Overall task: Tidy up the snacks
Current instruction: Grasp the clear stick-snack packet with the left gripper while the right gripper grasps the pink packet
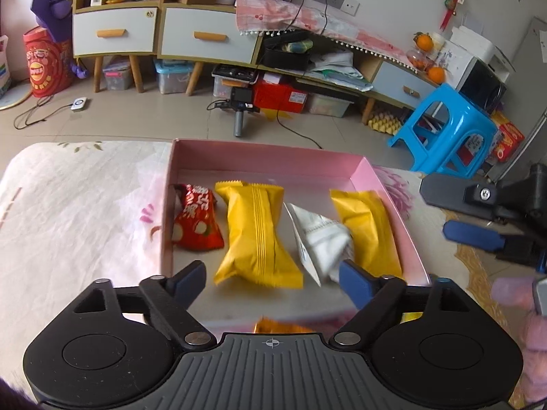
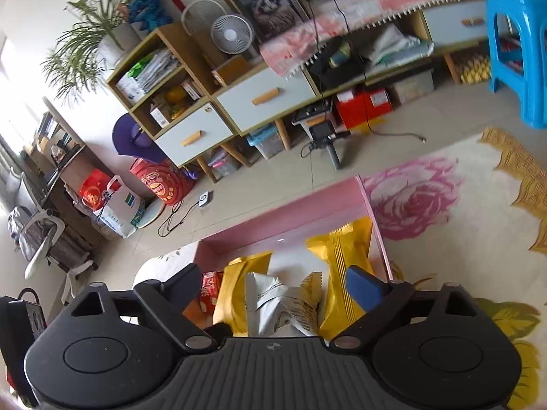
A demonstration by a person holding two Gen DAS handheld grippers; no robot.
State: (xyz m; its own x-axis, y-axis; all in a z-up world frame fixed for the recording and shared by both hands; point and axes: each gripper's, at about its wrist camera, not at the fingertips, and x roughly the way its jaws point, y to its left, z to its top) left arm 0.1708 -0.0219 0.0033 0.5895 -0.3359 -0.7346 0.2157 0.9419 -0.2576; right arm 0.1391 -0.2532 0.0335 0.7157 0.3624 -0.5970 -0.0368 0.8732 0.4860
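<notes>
Pink shallow box (image 1: 273,160) on a desk (image 1: 75,212) under a pale floral cloth, long side toward the camera, floor beyond.

Inside the box, left to right in the left wrist view: red snack packet (image 1: 196,220) against the left wall, tilted; large yellow packet (image 1: 256,235) with its back seam up, lying lengthwise; crumpled white packet (image 1: 321,239), partly blurred; second yellow packet (image 1: 364,232) close to the right wall. White packet touching or overlapping the second yellow one (hard to say which). An orange-yellow wrapper edge (image 1: 277,324) just visible at the near side, mostly hidden behind the gripper body.

Left tongs (image 1: 273,276) spread wide, nothing between the pads, hanging over the near part of the box; left fingertip (image 1: 189,278) above the bare box floor, right fingertip (image 1: 355,280) in front of the white packet, no clear contact.

Right tongs (image 2: 273,283) likewise wide and empty, seen from their own camera above the same box; right fingertip (image 2: 364,288) in front of a yellow packet (image 2: 345,266), white packet (image 2: 277,300) between the fingers but not pinched. Same tongs seen side-on (image 1: 475,215) at the right edge of the left wrist view, over the cloth outside the box, with a gloved or sleeved hand (image 1: 523,307) below them.

Background: low cabinet with drawers (image 1: 208,39), blue plastic stool (image 1: 451,130), small fan (image 2: 231,34).
</notes>
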